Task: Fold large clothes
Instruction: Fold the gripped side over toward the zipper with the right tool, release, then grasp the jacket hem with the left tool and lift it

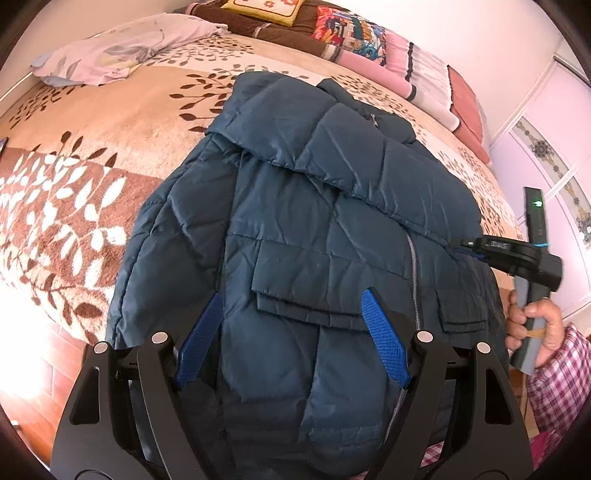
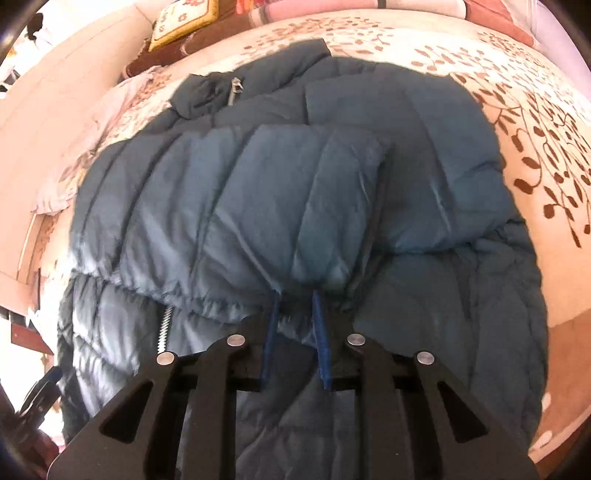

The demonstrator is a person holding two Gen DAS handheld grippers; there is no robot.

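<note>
A dark blue quilted jacket [image 1: 314, 221] lies front up on the bed, one sleeve folded across its chest. It fills the right wrist view [image 2: 295, 206]. My left gripper [image 1: 291, 299] is open and empty, hovering over the jacket's lower front by the pocket flap. My right gripper [image 2: 297, 295] is shut on the cuff of the folded sleeve. It also shows in the left wrist view [image 1: 465, 245] at the jacket's right edge, held by a hand in a checked sleeve.
The bed [image 1: 110, 122] has a beige cover with a brown leaf pattern. A pale pillowcase [image 1: 122, 48] lies at the back left; folded blankets and cushions [image 1: 347, 33] line the far edge. A wardrobe [image 1: 554, 155] stands at the right; wooden floor [image 1: 37, 369] lies left.
</note>
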